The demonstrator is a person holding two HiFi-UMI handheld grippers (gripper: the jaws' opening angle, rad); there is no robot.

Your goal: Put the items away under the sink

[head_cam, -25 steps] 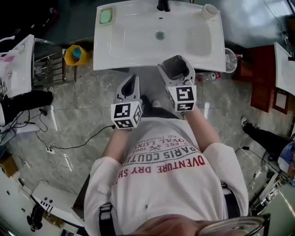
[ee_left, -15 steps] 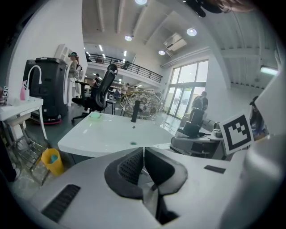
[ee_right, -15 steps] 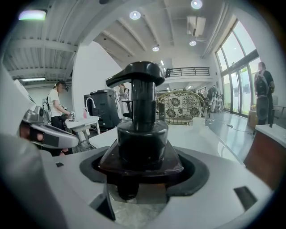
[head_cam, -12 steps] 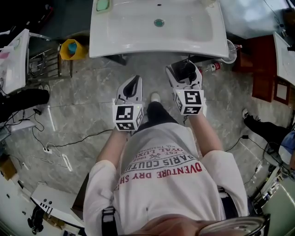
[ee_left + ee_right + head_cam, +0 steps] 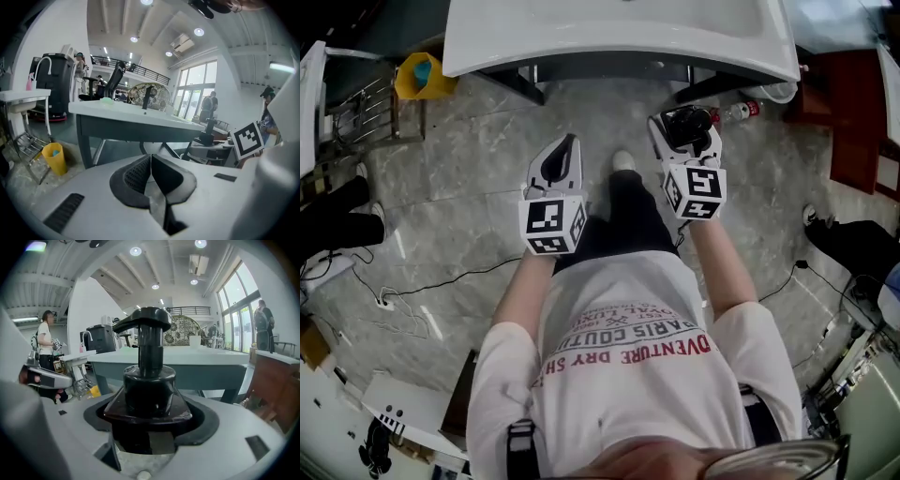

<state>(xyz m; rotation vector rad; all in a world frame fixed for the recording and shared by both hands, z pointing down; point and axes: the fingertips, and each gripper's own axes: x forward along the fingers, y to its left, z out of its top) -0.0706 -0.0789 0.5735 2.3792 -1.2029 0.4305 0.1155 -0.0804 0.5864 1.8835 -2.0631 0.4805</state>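
Head view sets the white sink's [image 5: 619, 42] front edge across the top, with both tools held out just short of it above the marbled floor [image 5: 469, 206]. The right tool [image 5: 681, 120] is clamped round a black pump bottle [image 5: 147, 380], which stands upright between its jaws, nozzle uppermost. The left tool [image 5: 566, 148] carries nothing, its pads pressed together at the tips. Beneath the sink's edge two dark slanting legs [image 5: 517, 86] frame a wide gap of bare floor straight ahead of the tools. A yellow bin [image 5: 420, 77] stands outside the left leg, beside a wire rack [image 5: 356, 112]. A clear plastic bottle [image 5: 741, 111] lies on the floor near the sink's right corner, close to the right tool. The person's shoe [image 5: 622, 161] sits between the two tools.
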